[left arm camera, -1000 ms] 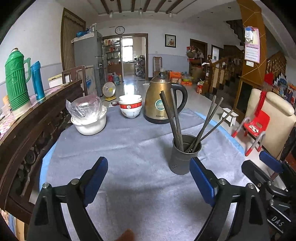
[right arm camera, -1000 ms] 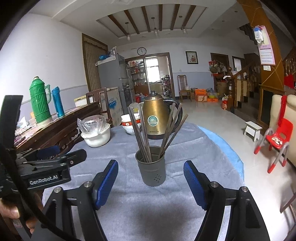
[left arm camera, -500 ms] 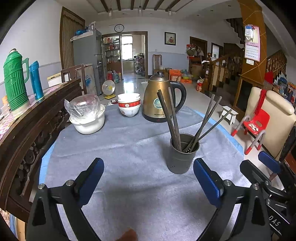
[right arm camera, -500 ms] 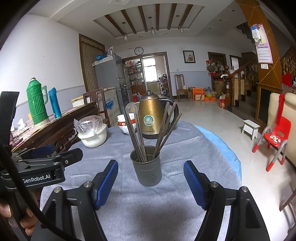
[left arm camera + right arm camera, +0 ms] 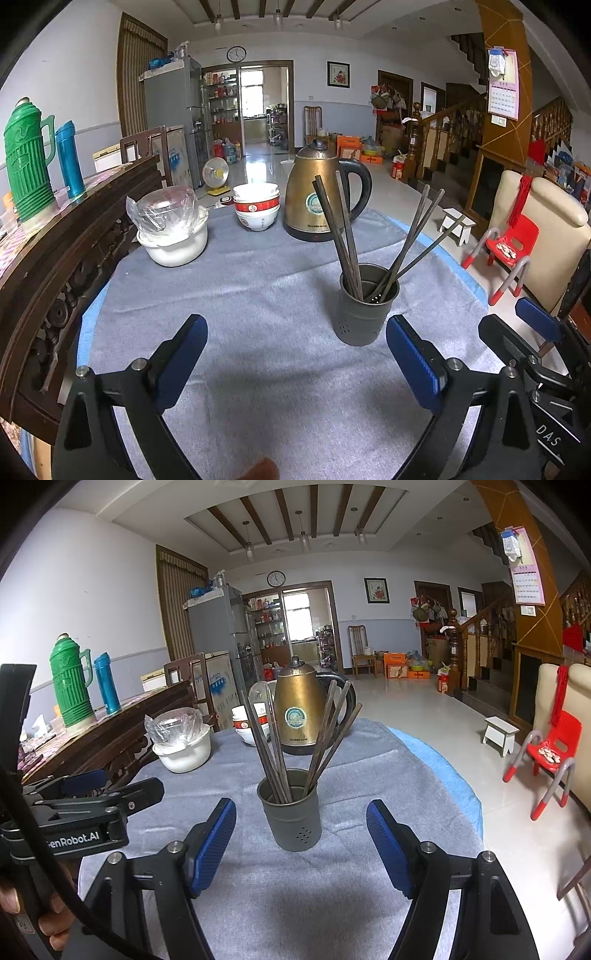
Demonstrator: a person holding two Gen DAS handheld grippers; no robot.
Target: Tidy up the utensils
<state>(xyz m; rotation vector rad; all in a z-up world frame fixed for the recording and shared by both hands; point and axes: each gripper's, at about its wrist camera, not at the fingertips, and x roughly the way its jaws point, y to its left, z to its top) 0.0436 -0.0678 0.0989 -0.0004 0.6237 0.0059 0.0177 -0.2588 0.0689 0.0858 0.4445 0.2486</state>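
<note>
— Where are the chopsticks (image 5: 280, 753)?

— Standing in the grey holder (image 5: 291, 819) on the desk (image 5: 258, 295), tips down, handles fanning up and apart, two leaning left, the others right.

— Which claw is nearer?

— The right claw (image 5: 301, 843), I'd judge: the holder sits dead ahead, just beyond its spread, empty pads. From the left claw (image 5: 295, 354), also wide open and empty, it lies ahead to the right.

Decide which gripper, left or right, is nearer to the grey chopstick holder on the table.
Right. The right gripper sits directly before the chopstick holder, the cup framed between its open fingers. The left gripper is off to the holder's left, the cup beside its right finger.
</note>
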